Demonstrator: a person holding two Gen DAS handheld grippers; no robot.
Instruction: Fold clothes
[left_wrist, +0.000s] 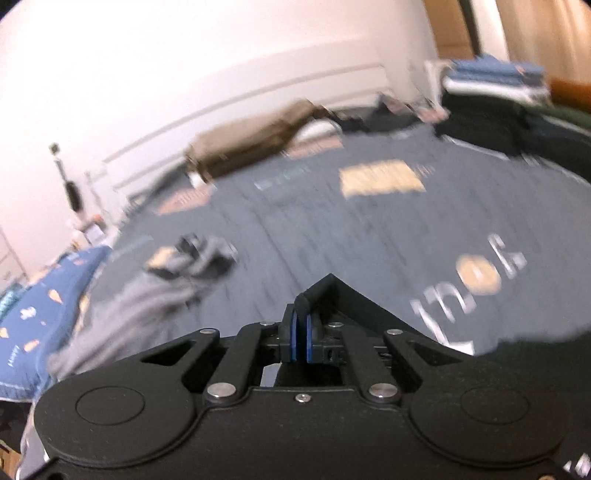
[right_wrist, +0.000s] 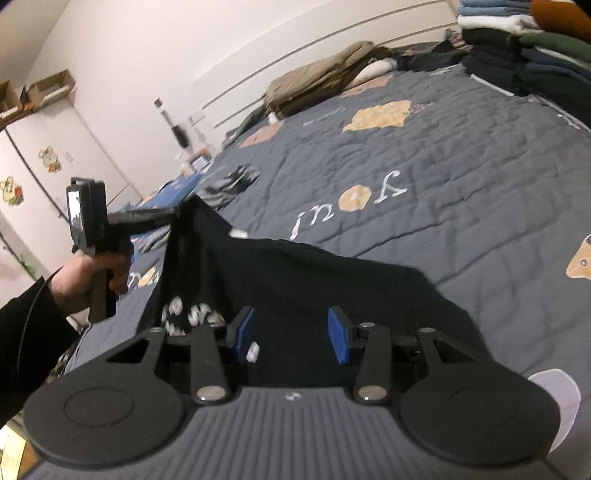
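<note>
A black garment (right_wrist: 314, 280) with white print lies on the grey quilt, one corner pulled up into a peak at the left. My left gripper (right_wrist: 176, 213), held by a hand (right_wrist: 85, 277) in a black sleeve, is shut on that corner. In the left wrist view its blue pads are pressed together at the left gripper (left_wrist: 302, 299), with a fold of the black garment (left_wrist: 369, 310) pinched at the tips. My right gripper (right_wrist: 291, 332) hovers open over the near part of the garment. Its blue pads (right_wrist: 340, 336) stand wide apart with nothing pinched between them.
The grey quilt (right_wrist: 461, 166) with tan patches and white lettering covers the bed. A stack of folded clothes (right_wrist: 517, 44) sits at the far right. A brown garment (right_wrist: 321, 81) lies by the wall, and a crumpled grey garment (left_wrist: 147, 295) and blue bedding (left_wrist: 44, 317) at the left.
</note>
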